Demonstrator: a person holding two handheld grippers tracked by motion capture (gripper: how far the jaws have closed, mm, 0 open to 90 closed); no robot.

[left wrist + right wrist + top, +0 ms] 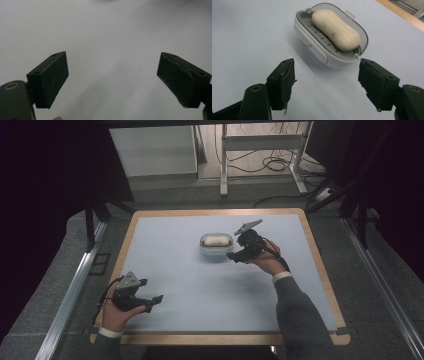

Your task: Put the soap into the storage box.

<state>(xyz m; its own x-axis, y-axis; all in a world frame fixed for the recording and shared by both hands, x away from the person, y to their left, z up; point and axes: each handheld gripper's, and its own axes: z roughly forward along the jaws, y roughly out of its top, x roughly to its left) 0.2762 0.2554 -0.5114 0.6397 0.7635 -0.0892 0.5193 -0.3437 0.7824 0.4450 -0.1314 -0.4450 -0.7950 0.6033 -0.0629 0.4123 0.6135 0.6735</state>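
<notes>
Soap [336, 29] lies in its dish [312, 41] near the middle of the table [165, 270], a pale oblong bar resting lengthwise on the grey ribbed insert, and I have not touched it yet. My right gripper [325, 85] hangs just short of the dish's near wall, jaws spread wide with nothing between them, aimed so the dish sits ahead in the gap. In the high view my right gripper [235, 255] is just beside the dish [216, 251], on its right, apart from it as far as I can tell.

My left gripper [154, 302] waits well away at the near left corner of the table, also spread open and holding nothing; its own view looks down on bare blue surface between its pads [51, 78].

I judge the work to be at its start: the approach is nearly made, but the grasp, the lift and whatever follows are all left. Whether I go for the bar or the dish itself, the pictures do not settle.
</notes>
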